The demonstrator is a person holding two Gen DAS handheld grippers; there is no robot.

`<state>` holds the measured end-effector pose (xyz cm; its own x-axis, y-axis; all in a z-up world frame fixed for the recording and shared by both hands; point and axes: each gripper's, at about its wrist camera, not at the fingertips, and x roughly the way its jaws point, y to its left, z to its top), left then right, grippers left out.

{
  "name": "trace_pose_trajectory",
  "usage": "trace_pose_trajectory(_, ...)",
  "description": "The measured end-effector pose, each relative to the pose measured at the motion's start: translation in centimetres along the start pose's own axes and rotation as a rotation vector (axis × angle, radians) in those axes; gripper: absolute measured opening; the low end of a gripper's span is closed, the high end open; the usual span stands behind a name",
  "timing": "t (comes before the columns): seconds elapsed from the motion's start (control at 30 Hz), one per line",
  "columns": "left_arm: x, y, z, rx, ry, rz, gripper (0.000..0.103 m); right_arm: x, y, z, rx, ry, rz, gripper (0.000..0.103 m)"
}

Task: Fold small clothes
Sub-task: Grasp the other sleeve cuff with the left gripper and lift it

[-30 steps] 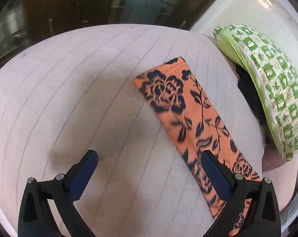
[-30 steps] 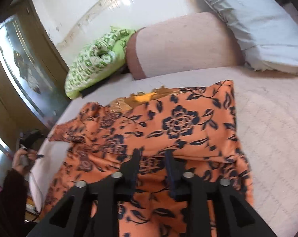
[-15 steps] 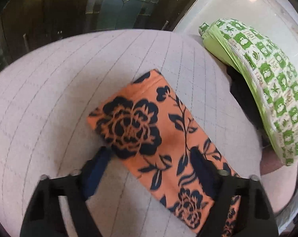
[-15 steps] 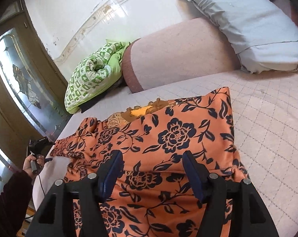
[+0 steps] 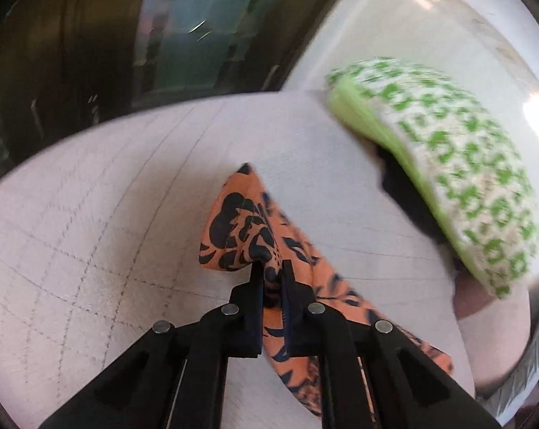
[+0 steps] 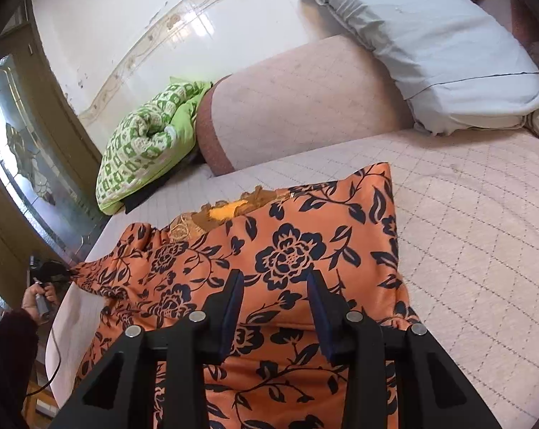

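An orange garment with a dark flower print lies spread on the pinkish quilted bed. In the left wrist view my left gripper is shut on the end of the garment's sleeve, which hangs bunched and raised off the sheet. The right wrist view shows the same left gripper at the far left, held by a hand, with the sleeve stretched towards it. My right gripper hovers over the garment's body, its jaws apart and closing. Flat cloth lies between the fingers, not pinched.
A green patterned quilt lies rolled at the bed's far side, next to a pink bolster. A grey pillow rests on the bolster. A glass-panelled door stands beyond the bed's left edge.
The left gripper came over the sleeve end, shut on it and lifted it off the sheet. The right gripper's jaws widened, then narrowed again, staying over the garment.
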<state>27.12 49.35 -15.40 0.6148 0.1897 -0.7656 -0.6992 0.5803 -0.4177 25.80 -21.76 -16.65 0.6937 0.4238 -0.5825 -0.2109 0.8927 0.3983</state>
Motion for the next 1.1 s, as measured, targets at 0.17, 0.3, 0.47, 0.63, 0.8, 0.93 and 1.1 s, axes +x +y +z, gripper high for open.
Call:
trace_pose_trajectory(0.17, -6.1, -5.8, -0.1, 0.130, -0.047, -0.076, 0.008, 0.0, -1.0, 0.2, 0.043, -0.011, -0.024, 0.039)
trace_pose_trajectory(0.3, -10.7, -11.5, -1.0, 0.244, -0.089, -0.154, 0.008, -0.3, -2.1, 0.5, 0.083, -0.022, -0.044, 0.039)
trace_pose_trajectory(0.47, -16.9, -18.7, -3.1, 0.358, -0.136, -0.251, 0.008, -1.8, -3.9, 1.2, 0.139, -0.049, -0.056, 0.039)
trace_pose_trajectory(0.63, -21.5, -26.0, -7.2, 0.494, -0.158, -0.341, 0.008, -3.3, -5.7, 1.9, 0.197, -0.072, -0.053, 0.039)
trace_pose_trajectory(0.8, -24.0, -33.3, -13.2, 0.641, -0.133, -0.440, 0.008, -5.3, -7.7, 2.4, 0.237, -0.109, -0.052, 0.039)
trace_pose_trajectory(0.93, -24.3, -37.8, -20.6, 0.762, -0.072, -0.499, 0.008, -6.5, -9.7, 2.6, 0.293, -0.125, -0.042, 0.039)
trace_pose_trajectory(1.1, -19.4, -41.2, -29.1, 0.813, 0.094, -0.527, 0.008, -7.3, -11.2, 2.9, 0.325, -0.130, -0.027, 0.039)
